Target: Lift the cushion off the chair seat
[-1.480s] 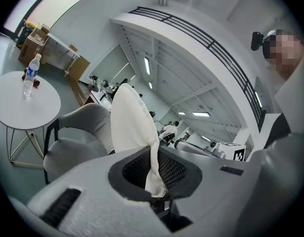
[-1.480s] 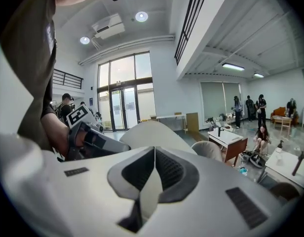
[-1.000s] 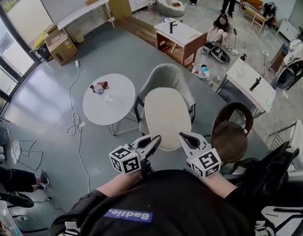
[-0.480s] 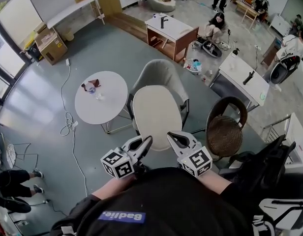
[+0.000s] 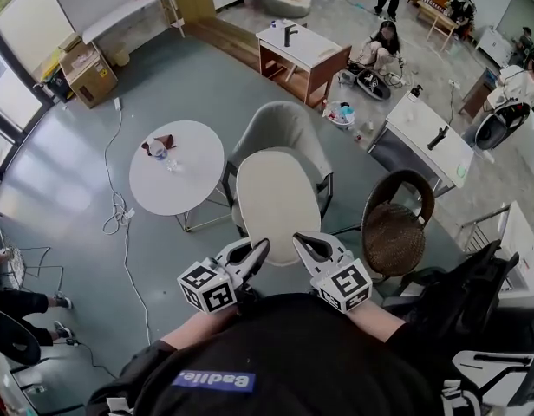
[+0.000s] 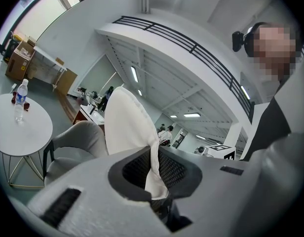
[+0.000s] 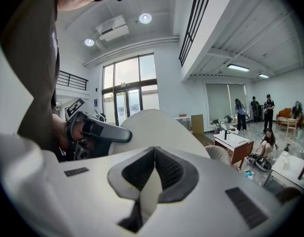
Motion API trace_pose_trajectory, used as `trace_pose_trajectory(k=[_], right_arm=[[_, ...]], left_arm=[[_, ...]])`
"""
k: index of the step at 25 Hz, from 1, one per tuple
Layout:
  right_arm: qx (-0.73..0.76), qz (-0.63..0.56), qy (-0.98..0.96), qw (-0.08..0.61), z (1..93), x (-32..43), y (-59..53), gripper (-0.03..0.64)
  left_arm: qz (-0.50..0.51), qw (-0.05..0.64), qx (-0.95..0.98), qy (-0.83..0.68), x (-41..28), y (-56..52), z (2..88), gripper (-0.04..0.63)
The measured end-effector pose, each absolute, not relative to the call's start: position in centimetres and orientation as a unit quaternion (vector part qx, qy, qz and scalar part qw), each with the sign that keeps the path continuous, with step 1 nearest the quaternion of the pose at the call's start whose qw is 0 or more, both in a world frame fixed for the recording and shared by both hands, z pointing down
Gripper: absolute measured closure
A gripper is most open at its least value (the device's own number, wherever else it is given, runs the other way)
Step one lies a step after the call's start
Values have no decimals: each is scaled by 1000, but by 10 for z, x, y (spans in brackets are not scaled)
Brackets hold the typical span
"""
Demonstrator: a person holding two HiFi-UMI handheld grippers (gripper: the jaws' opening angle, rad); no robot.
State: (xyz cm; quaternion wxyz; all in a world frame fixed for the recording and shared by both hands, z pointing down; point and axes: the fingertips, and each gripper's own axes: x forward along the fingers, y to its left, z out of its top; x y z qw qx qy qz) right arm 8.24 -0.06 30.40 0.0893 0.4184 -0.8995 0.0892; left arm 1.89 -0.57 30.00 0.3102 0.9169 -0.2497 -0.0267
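The left tongs [image 5: 261, 250] and right tongs [image 5: 299, 243] each grip the six-o'clock edge of the cream oval fabric cushion [image 5: 277, 199]. The grey upholstered chair [image 5: 284, 126] sits at its twelve o'clock.

Cream-white cushion [image 5: 277, 202], pale grey chair [image 5: 289, 128], white worktop [image 5: 189, 189], dark brown woven chair [image 5: 397, 237], grey-blue floor [image 5: 76, 189], black-and-white square markers on left tool [image 5: 262, 250] and right tool [image 5: 300, 242], black top [image 5: 284, 345] with blue patch.

Left gripper [image 5: 263, 247]; right gripper [image 5: 297, 240]; jaws pinched
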Motion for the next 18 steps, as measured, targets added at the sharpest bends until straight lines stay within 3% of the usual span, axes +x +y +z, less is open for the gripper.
trace_pose_trajectory(k=[18], right_arm=[[422, 92, -899, 80, 302, 82, 4, 589]], left_arm=[[-22, 306, 919, -248, 17, 0, 297, 555]])
